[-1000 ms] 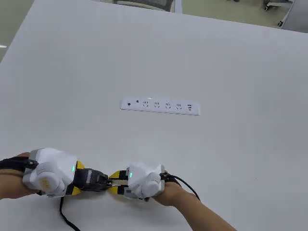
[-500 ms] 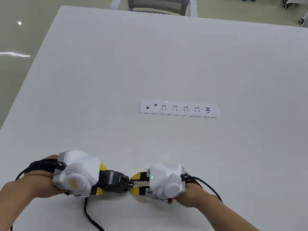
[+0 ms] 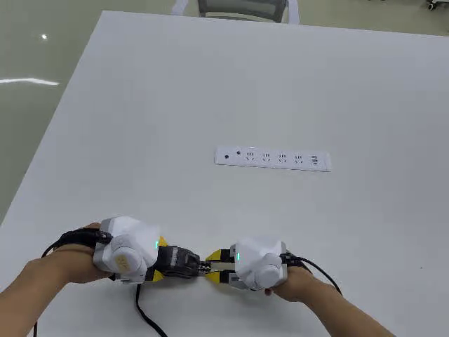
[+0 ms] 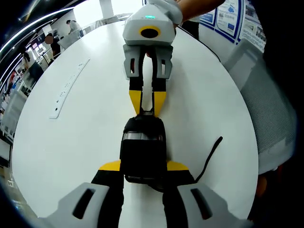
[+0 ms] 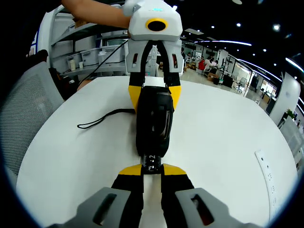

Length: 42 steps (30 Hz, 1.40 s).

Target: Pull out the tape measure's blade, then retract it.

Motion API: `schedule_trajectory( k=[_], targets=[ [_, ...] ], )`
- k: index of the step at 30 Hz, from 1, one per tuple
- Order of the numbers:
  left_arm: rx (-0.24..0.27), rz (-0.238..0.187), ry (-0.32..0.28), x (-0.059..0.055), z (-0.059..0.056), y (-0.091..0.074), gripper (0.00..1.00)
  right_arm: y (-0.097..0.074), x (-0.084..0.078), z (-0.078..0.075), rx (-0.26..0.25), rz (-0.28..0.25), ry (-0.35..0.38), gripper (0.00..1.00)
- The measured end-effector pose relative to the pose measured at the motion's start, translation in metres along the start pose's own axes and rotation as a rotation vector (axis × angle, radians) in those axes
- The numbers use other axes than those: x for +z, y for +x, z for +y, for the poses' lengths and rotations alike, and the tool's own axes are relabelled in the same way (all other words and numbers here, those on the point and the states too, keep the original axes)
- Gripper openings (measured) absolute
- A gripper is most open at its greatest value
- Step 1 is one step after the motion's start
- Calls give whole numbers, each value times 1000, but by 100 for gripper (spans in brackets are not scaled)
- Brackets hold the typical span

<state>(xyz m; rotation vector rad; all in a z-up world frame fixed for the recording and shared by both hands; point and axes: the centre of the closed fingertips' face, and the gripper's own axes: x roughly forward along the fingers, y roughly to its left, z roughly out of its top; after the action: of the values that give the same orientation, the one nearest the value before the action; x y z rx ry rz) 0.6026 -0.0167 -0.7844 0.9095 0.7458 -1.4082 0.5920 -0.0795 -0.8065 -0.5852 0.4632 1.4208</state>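
One black tape measure (image 5: pixel 154 118), blade (image 5: pixel 150 160) barely out

The worktop (image 3: pixel 210 91) is white, smooth and matt, with only a faint sheen. The tape measure (image 4: pixel 142 147) has a black plastic case, mostly matt, with a glossier panel on its face. Its blade (image 5: pixel 151 160) is pale and smooth, with black printed numerals. The left claw (image 4: pixel 142 166) and right claw (image 5: pixel 152 170) have glossy white plastic housings, matt grey plastic arms and matt yellow tips. The power strip (image 3: pixel 272 159) is smooth white plastic. A black cord (image 5: pixel 102 118) looks matt and rubbery. The chair (image 5: pixel 28 109) back is grey woven mesh. The floor (image 3: pixel 35 70) is glossy and mirrors lights.
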Motion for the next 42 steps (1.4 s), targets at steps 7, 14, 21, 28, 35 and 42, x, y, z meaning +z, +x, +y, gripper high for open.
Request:
schedule_trajectory(
  k=[7, 14, 21, 28, 35, 42],
  targets=[
    [0, 4, 0, 0, 0, 0, 26, -4, -2, 0, -1, 3, -2, 12],
    [0, 6, -2, 1, 0, 0, 26, -7, -4, 0, -2, 5, -3, 12],
    [1, 9, -3, 0, 0, 0, 26, -11, -4, 0, -1, 6, -5, 12],
    [1, 11, -4, 0, 0, -1, 26, -14, -6, 0, -1, 9, -6, 12],
    [2, 11, -3, 0, 0, -1, 26, -17, -8, 1, 1, 11, -3, 12],
    [2, 11, -3, -1, 0, -1, 26, -20, -10, 2, 2, 14, 1, 12]
  ],
)
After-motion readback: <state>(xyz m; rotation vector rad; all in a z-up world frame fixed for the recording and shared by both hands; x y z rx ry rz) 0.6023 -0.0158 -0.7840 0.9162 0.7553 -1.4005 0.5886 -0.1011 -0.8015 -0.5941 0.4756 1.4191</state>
